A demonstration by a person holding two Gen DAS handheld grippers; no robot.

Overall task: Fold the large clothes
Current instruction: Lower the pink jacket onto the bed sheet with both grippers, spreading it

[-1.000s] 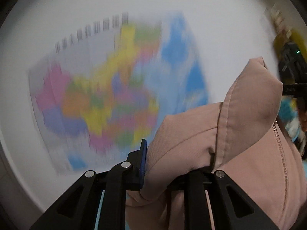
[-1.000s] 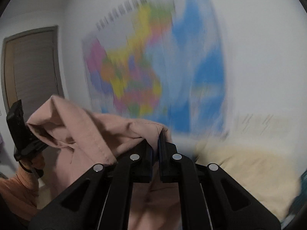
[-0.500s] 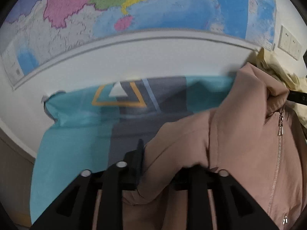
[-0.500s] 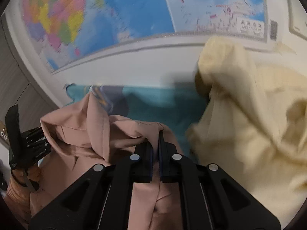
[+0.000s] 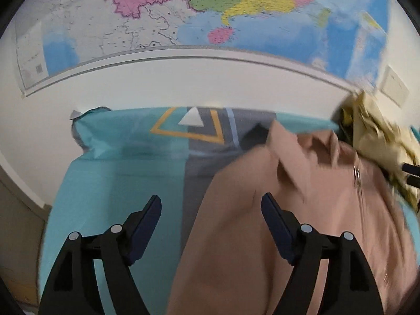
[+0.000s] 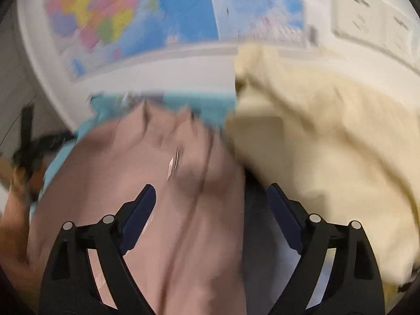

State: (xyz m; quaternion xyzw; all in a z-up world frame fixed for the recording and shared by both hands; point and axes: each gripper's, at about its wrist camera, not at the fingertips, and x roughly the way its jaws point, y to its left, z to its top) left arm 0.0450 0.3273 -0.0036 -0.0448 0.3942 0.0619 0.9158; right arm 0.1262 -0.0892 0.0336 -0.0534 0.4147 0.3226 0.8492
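We hold both left tongs [image 5: 210, 204] and right tongs [image 6: 211, 195] spread wide, gripping nothing, above the pink jacket [image 5: 302, 223] lying on the bed [image 5: 118, 178] beside a cream garment [image 6: 328, 144].

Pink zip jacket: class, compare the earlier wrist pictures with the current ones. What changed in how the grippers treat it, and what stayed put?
Both grippers have let go. The left gripper and right gripper, each clamped on the pink jacket before, now stand open above it, and the jacket has dropped flat onto the teal sheet. The cream garment and wall map stayed in place.
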